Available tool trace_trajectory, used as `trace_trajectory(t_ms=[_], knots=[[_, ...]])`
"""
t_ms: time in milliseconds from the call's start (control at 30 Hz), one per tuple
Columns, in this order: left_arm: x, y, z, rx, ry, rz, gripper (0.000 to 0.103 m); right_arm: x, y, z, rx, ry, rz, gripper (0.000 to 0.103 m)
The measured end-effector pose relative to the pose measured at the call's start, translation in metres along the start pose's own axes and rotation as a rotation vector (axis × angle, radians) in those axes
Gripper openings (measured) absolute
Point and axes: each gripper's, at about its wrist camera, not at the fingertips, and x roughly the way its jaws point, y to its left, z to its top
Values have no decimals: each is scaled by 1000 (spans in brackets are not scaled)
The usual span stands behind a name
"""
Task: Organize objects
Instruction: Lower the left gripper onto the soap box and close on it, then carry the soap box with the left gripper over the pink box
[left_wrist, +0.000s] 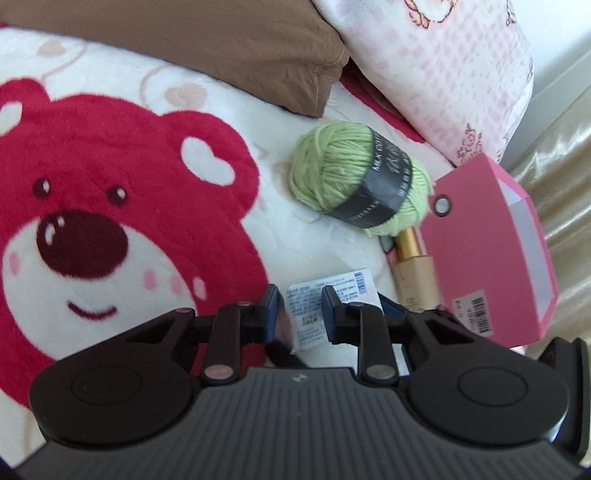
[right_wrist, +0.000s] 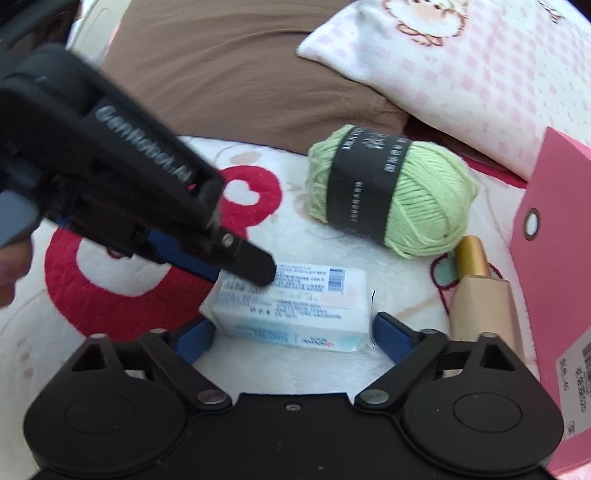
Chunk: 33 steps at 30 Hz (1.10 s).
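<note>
My left gripper (left_wrist: 298, 312) reaches in from the left, angled downward, its fingers clamped on the far end of a white wrapped soap bar (right_wrist: 295, 306). My right gripper (right_wrist: 293, 338) stands wide, straddling the bar's near side without touching it. The bar lies on a bear-print blanket (left_wrist: 110, 184). Beyond it lies green yarn (right_wrist: 391, 192); at right, a gold tube (right_wrist: 476, 280) beside a pink box (right_wrist: 557, 258), contents unseen.

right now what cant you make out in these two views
- Small print on the white packet: too small and blurred, both views.
- Gold tube: far end hidden behind the pink box.
- Left gripper pad contact: own fingers hide it; right wrist view blurred.
</note>
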Motion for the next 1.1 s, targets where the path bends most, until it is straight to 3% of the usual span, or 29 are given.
trace_trajectory(t_ms=[100,433,700,867,1100], knots=[[0,-1,-2,-33,11,-11,24,-3,0,1,13,-5,-23,83],[-22,-21,-16,41,18,30,24,-25,2,1,13,6,0,82],[-62,-42,-29,113,20,57,27,-59,21,15,0,35,32,82],[-92,-57,-38,138,7,40,27,-88,30,22,1,29,40,82],[-136,-80,-36,137,33,3,27,-131,27,48,82,97,121,82]])
